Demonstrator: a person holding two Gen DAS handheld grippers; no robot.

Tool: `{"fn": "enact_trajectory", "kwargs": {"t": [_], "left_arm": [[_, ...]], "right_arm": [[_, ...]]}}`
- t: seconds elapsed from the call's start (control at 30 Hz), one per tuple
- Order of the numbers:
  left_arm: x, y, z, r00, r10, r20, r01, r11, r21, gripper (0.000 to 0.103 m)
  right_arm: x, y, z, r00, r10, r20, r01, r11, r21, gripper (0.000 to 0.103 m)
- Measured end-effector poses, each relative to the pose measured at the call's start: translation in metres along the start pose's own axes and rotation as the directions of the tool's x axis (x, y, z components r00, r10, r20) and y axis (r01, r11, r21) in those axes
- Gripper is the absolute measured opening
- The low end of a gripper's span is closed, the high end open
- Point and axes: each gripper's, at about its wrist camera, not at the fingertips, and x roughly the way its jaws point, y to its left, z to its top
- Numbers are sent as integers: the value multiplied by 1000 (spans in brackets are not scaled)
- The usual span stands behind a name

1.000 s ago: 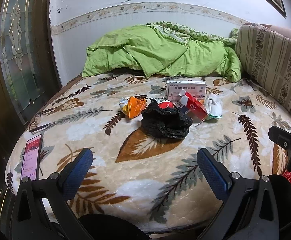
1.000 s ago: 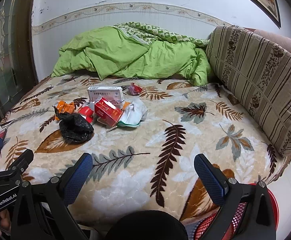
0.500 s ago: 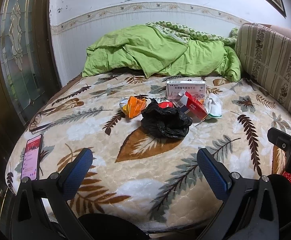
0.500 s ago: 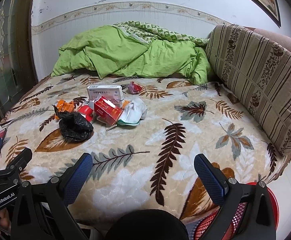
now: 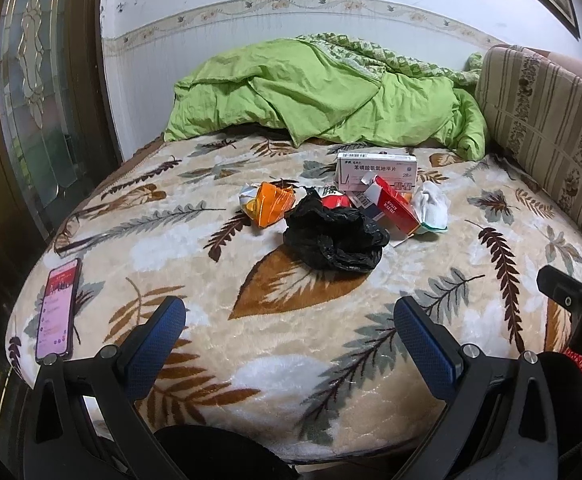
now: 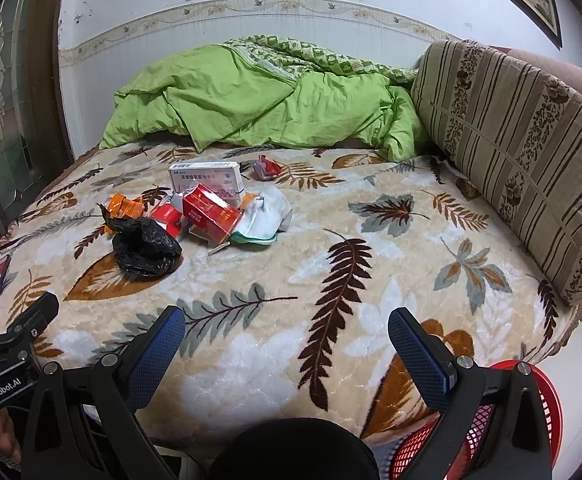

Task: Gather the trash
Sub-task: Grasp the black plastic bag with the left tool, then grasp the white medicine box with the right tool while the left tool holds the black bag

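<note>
While you hold both tools low at the near edge of the bed (image 5: pixel 291 344), your left hand-held gripper (image 5: pixel 289 320) stands wide with nothing between its blue pads, and your right hand-held gripper (image 6: pixel 287 330) is spread just as wide and just as empty. Take the crumpled black plastic bag (image 5: pixel 333 238) as your landmark: it lies on the leaf-patterned blanket, well beyond both sets of fingertips. Just left of the bag sits an orange foil wrapper (image 5: pixel 269 204), close to touching it. Behind the bag a small red packet (image 5: pixel 335 201) peeks out, and to the bag's right a red cigarette box (image 5: pixel 395 210) lies tilted with its flap open. Behind that box a white medicine carton (image 5: pixel 377 170) stands on its long edge. A white crumpled mask (image 5: pixel 431 206) rests against the red box on the side away from the bag. Farther back from the bag, nearer the green quilt (image 6: pixel 259 100), a small red and purple wrapper (image 6: pixel 267 168) lies alone. Far left of the bag, at the bed's edge, a phone (image 5: pixel 57 310) lies screen up. A red mesh basket (image 6: pixel 539 420) sits below the bed's near right corner.
</note>
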Motion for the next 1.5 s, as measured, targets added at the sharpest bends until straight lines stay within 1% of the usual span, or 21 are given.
{"fn": "enact_trajectory", "kwargs": {"t": [0.13, 0.3, 0.37, 0.47, 0.5, 0.53, 0.57, 0.63, 0.67, 0.73, 0.8, 0.87, 0.9, 0.93, 0.97, 1.1, 1.2, 1.33, 1.4, 1.43, 1.5], "left_arm": [[12, 8, 8, 999, -31, -43, 29, 998, -48, 103], [33, 21, 28, 986, -121, -115, 101, 980, -170, 102], [43, 24, 36, 977, -161, -140, 128, 967, -220, 92], [68, 33, 52, 944, -265, -196, 183, 916, -358, 79], [75, 35, 55, 934, -290, -207, 192, 899, -394, 78], [85, 39, 58, 918, -331, -217, 208, 870, -447, 77], [97, 42, 60, 899, -375, -228, 218, 831, -511, 74], [113, 46, 63, 873, -431, -229, 227, 774, -591, 70], [121, 46, 64, 866, -445, -228, 229, 759, -609, 68], [134, 43, 64, 862, -447, -240, 216, 751, -624, 64], [150, 38, 61, 846, -472, -247, 222, 734, -642, 58], [164, 34, 57, 835, -482, -266, 212, 728, -652, 43], [172, 32, 54, 824, -501, -265, 221, 715, -664, 39], [176, 29, 53, 820, -505, -269, 223, 715, -662, 29], [178, 27, 52, 825, -494, -275, 221, 729, -648, 17], [174, 18, 54, 845, -469, -258, 257, 778, -574, 9], [165, 13, 55, 862, -446, -242, 278, 814, -510, 7], [146, 14, 52, 877, -425, -224, 300, 849, -436, 7], [132, 18, 49, 895, -397, -205, 298, 873, -387, 7], [125, 20, 47, 908, -372, -195, 288, 889, -356, 7], [112, 26, 43, 924, -341, -172, 274, 906, -323, 7]], "right_arm": [[3, -1, -1, 1000, 9, -7, -9, 1000, 5, 102], [7, -1, -2, 1000, 19, -13, -19, 1000, 7, 102], [8, -2, -2, 1000, 24, -15, -23, 1000, 12, 102], [11, -4, -3, 999, 30, -24, -29, 999, 22, 102], [12, -4, -4, 999, 32, -25, -31, 999, 26, 102], [12, -5, -4, 999, 35, -26, -34, 999, 30, 102], [12, -5, -5, 999, 37, -26, -36, 999, 33, 102], [12, -6, -5, 999, 41, -27, -40, 999, 36, 102], [13, -6, -6, 999, 44, -28, -43, 998, 38, 102], [14, -7, -6, 998, 47, -31, -46, 998, 41, 102], [15, -8, -6, 998, 53, -34, -52, 998, 44, 102], [17, -8, -6, 998, 58, -38, -56, 997, 45, 102], [18, -8, -6, 997, 60, -40, -58, 997, 45, 102], [18, -8, -6, 997, 62, -41, -60, 997, 45, 102], [18, -8, -6, 997, 63, -42, -61, 997, 45, 102], [20, -11, -6, 996, 71, -47, -69, 996, 53, 102], [22, -11, -6, 995, 75, -58, -72, 996, 59, 102], [23, -10, -4, 994, 84, -64, -81, 995, 54, 102], [25, -10, -2, 993, 98, -71, -94, 994, 58, 102], [26, -10, 1, 990, 118, -72, -114, 992, 60, 102], [27, -8, 6, 986, 155, -63, -152, 987, 41, 102]]}}
